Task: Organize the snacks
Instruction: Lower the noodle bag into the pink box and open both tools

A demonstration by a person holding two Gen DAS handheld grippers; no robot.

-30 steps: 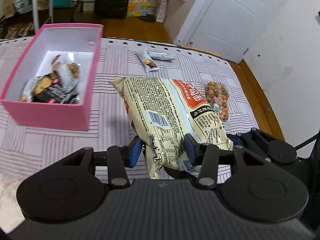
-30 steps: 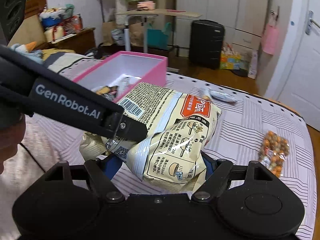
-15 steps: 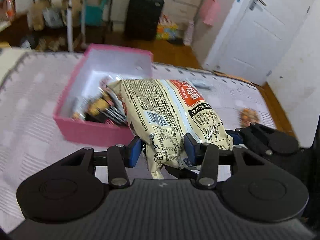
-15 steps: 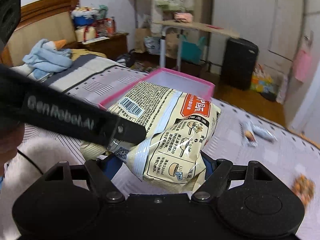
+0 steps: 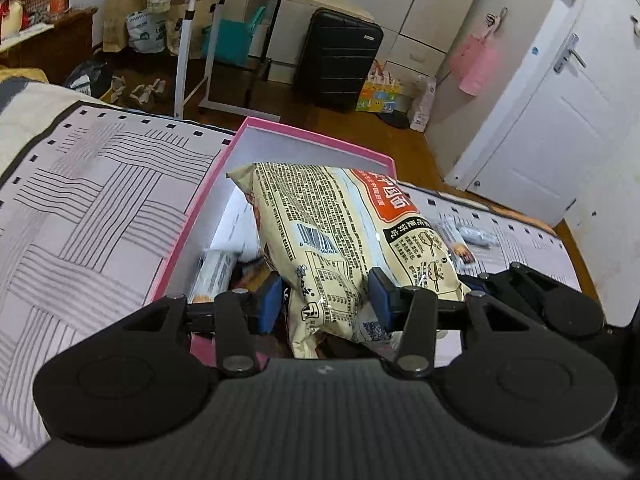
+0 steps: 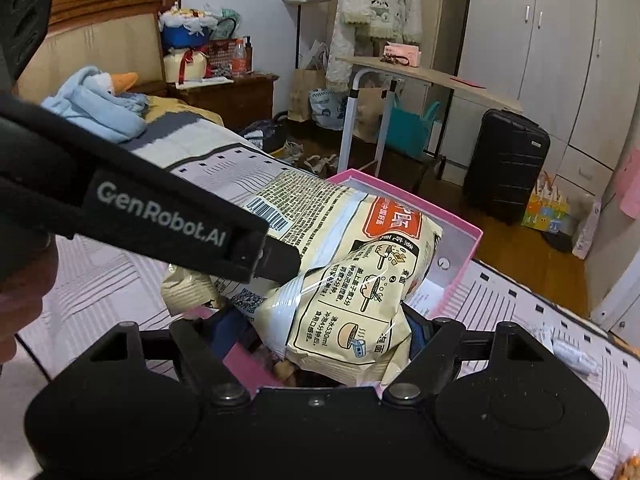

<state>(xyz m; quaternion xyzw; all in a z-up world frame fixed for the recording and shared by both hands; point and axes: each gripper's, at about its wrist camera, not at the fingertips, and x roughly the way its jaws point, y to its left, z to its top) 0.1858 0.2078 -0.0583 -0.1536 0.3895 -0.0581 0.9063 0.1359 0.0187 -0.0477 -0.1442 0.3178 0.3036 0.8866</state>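
Keep both grippers level and lower the noodle bag (image 5: 352, 248) flat into the pink box (image 5: 192, 236), clear of its rim. Your left gripper (image 5: 324, 304) pinches the bag's near end narrowly; your right gripper (image 6: 320, 336) clamps its bulkier corner, jaws wide. The bag hangs over the box's small snack packets (image 5: 216, 276).

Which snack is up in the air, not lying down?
The big cream noodle bag with the red label. Both the left gripper and right gripper hold it over the pink box; other packets lie down.
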